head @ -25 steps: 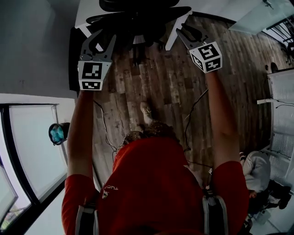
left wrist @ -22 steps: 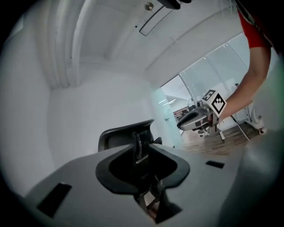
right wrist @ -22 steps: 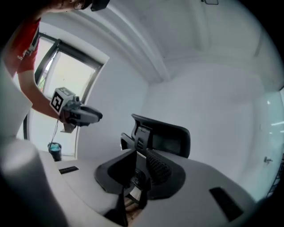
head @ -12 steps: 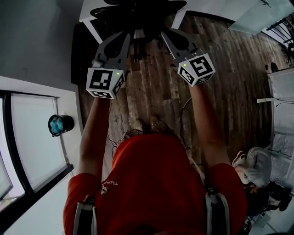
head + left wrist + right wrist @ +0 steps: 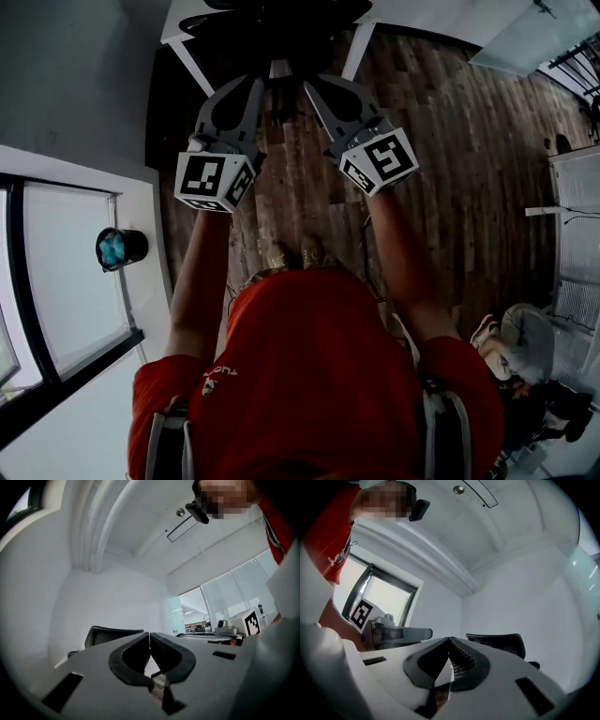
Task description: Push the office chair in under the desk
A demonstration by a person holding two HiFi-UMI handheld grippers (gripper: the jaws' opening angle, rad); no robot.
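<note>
Just clenched empty, left claw [image 5: 255, 86] and right claw [image 5: 315, 86] are facing the black mesh office chair [image 5: 281, 21] straight ahead, at the white worktop's [image 5: 417, 13] near edge.

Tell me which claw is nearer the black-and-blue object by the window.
Left. In the head view the left claw sits up and right of the black-and-blue object; the right claw is farther right, beyond the left one. Both claws have just closed, with nothing between them.
</note>
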